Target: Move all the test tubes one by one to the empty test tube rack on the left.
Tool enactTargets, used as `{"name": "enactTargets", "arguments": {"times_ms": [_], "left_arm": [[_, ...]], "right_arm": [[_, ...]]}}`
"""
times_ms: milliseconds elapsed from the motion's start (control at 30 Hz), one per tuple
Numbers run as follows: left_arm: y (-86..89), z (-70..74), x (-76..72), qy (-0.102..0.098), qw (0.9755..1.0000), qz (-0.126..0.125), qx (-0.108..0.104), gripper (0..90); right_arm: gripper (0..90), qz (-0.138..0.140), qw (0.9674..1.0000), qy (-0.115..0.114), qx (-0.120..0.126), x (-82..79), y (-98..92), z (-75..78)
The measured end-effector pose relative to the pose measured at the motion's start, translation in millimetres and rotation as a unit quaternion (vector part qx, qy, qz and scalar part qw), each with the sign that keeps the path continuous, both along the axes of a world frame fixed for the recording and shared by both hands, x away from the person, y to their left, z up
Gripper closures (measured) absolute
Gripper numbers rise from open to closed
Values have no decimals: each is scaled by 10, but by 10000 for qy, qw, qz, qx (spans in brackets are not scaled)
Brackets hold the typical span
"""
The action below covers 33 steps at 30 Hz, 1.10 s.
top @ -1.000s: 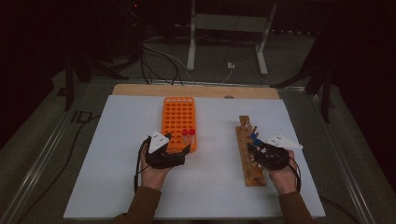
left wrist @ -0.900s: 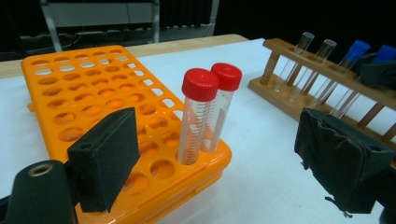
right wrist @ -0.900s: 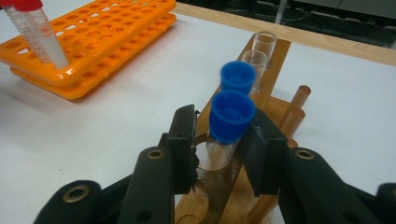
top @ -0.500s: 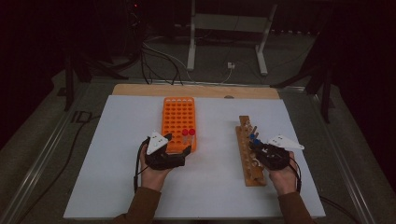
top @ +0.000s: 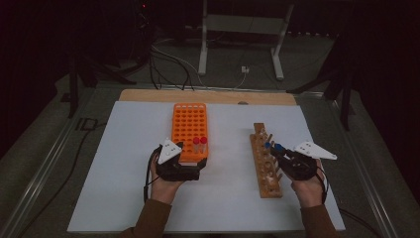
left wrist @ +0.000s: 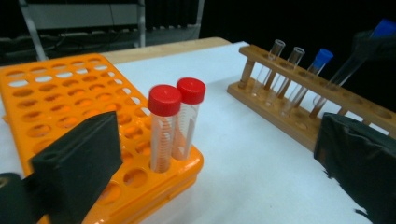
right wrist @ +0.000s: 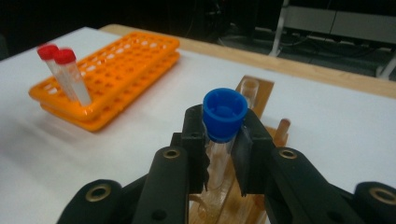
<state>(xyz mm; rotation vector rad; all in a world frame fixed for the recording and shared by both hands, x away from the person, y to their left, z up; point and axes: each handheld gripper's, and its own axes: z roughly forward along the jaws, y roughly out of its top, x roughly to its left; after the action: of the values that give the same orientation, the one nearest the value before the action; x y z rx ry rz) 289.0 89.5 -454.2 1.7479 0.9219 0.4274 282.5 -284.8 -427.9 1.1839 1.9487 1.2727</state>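
Now the right gripper is clamped on a blue-capped tube just above the wooden rack. The left gripper has just been opening its jaws, nothing between them, near two red-capped tubes in the orange rack.

Table: white top, with a bare wooden strip along its far edge and a metal rail down its left side.
Floor: grey, dim.
Stand: pale metal, two legs with feet, behind the table.
Cables: black and white, loose on the floor left of the stand; a small white plug between its legs.
Dark stands: left and right of the table.
Background: black, unlit; one small red light at the top.
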Motion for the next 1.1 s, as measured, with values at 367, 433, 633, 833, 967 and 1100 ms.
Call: {"name": "enactTargets", "arguments": {"times_ms": [367,433,633,833,967,1100], "left_arm": [[-110,85,-51,-225,9995,-150,136,6],[-142,98,-63,-252,9993,-220,141,6],[-297,96,-116,-288,9983,-474,198,17],[-524,99,-152,-338,9945,-944,292,36],[-715,118,-194,-483,9914,-1121,463,37],[-911,90,-201,-578,9896,-1142,657,71]], "right_arm": [[764,198,9990,-155,360,-83,-10,192],[764,289,9988,-123,388,-91,34,195],[764,645,9970,13,434,-98,197,167],[763,933,9952,118,287,-110,365,134],[762,1077,9938,145,244,-129,448,146],[763,1185,9925,154,250,-137,496,173]]}}
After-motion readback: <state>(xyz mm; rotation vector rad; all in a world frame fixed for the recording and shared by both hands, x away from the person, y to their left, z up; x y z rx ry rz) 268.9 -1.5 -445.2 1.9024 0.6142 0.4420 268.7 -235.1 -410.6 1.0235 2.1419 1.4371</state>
